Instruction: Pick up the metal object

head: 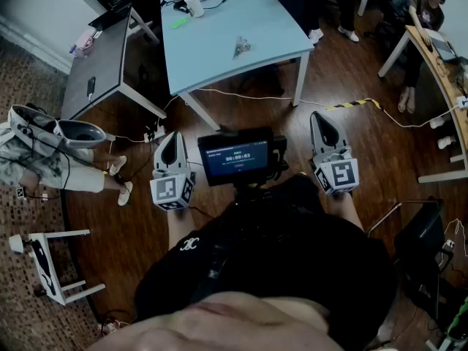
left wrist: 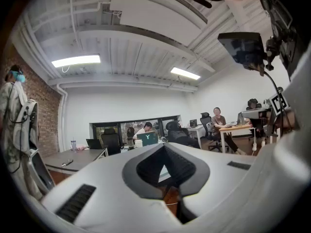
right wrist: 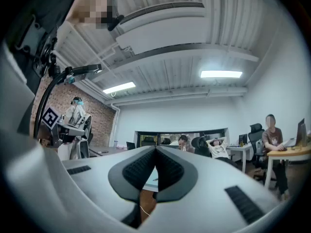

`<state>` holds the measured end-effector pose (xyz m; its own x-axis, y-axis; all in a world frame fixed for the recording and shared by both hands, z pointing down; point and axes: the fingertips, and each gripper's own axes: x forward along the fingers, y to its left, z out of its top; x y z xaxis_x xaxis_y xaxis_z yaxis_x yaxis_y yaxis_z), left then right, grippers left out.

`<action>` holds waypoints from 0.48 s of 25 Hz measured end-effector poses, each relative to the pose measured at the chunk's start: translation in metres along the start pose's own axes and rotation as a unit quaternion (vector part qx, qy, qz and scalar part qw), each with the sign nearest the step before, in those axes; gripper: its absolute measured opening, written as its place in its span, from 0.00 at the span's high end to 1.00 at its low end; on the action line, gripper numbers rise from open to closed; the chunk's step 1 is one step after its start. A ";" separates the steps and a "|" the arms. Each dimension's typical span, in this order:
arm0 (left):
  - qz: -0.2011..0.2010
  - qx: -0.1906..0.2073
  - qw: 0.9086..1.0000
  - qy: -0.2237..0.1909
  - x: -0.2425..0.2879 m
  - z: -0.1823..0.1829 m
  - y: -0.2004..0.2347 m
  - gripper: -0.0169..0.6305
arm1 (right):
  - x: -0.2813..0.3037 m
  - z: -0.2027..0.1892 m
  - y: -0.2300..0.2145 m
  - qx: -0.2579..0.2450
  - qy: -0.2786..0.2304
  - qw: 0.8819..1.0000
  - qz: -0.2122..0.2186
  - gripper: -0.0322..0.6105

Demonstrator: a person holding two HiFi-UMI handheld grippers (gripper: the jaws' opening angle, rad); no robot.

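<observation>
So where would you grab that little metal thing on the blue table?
Probably from straight above, closing the jaws across its middle. The metal object sits low and alone on the blue table, toward the near edge, with nothing close beside it. Its exact shape is too small to make out.

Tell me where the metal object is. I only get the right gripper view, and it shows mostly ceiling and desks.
Observer: The metal object lies on the light blue table, toward its near edge, ahead of you.
Operator: Report the left gripper.
Observer: The left gripper is held near the body, short of the table. Its jaws are together with nothing between them.
Operator: Name anything else on that table.
Observer: A white cup stands at the far end, apart from the metal object.
</observation>
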<state>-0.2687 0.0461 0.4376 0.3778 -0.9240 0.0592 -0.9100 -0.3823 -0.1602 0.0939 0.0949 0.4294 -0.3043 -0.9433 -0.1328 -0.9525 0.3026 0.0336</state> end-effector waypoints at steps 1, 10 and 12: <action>-0.002 0.000 1.000 0.001 0.000 -0.001 -0.001 0.97 | -0.001 -0.003 -0.001 -0.002 -0.001 1.000 -0.002 0.98; -0.010 0.009 1.000 0.014 0.034 -0.006 -0.002 0.97 | 0.044 -0.014 -0.017 0.022 -0.007 0.999 0.027 0.98; -0.022 0.013 1.000 0.017 0.056 -0.007 -0.008 0.97 | 0.066 -0.024 -0.031 0.013 0.003 0.999 0.035 0.98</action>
<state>-0.2418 -0.0029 0.4491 0.4108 -0.9062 0.1006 -0.8876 -0.4227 -0.1830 0.1030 0.0200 0.4434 -0.3695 -0.9207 -0.1257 -0.9287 0.3705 0.0161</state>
